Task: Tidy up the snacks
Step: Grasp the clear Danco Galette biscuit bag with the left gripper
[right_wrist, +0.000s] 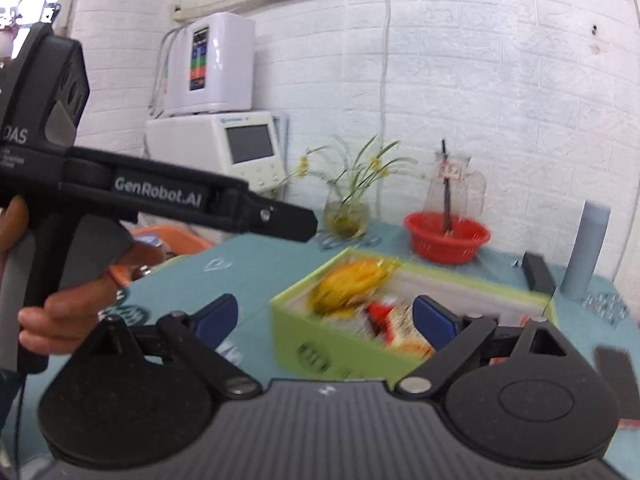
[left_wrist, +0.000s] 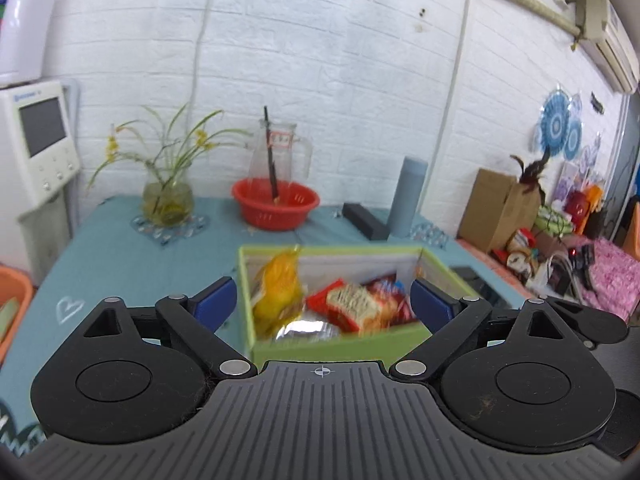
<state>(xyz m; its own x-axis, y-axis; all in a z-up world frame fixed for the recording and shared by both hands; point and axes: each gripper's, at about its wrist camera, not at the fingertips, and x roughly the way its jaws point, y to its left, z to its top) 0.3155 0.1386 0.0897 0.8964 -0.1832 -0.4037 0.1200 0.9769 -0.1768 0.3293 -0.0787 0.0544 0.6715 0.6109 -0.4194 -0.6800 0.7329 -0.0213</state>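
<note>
Left tongs (left_wrist: 322, 298) stood wide open, blue pads well apart, nothing between them that they touched. Right tongs (right_wrist: 326, 316) likewise wide open and empty (box visible through the gap, not gripped). In the right view the left tool was held by a hand (right_wrist: 52, 316) at the picture's left edge.

Just beyond both tongs: green box (left_wrist: 340, 344) on the teal counter (left_wrist: 132, 256), open at the top. Snacks lay inside it: a yellow pack (left_wrist: 280, 292) leaning at the left wall, a red pack (left_wrist: 356, 306) in the middle, a foil pack (left_wrist: 306, 328) low at the front. Pictures blurred; print unreadable.

Handling, judged: packs look light, soft, crinkly film, likely slippery; contents may crush, so a gentle pinch at a sealed edge or across the flat middle would suit. Box looks like thin card, stiff enough to take by a side wall, light enough to slide if nudged.

Farther back: dark bar (left_wrist: 366, 220) and grey cylinder (left_wrist: 408, 196) behind the box, red basket (left_wrist: 276, 202) with a glass jug (left_wrist: 280, 148) behind it, plant jar (left_wrist: 168, 196) to the left. White brick wall (left_wrist: 340, 60) at the rear.

Task state, judged: snacks sit in the box; whether any remain outside cannot be told.
</note>
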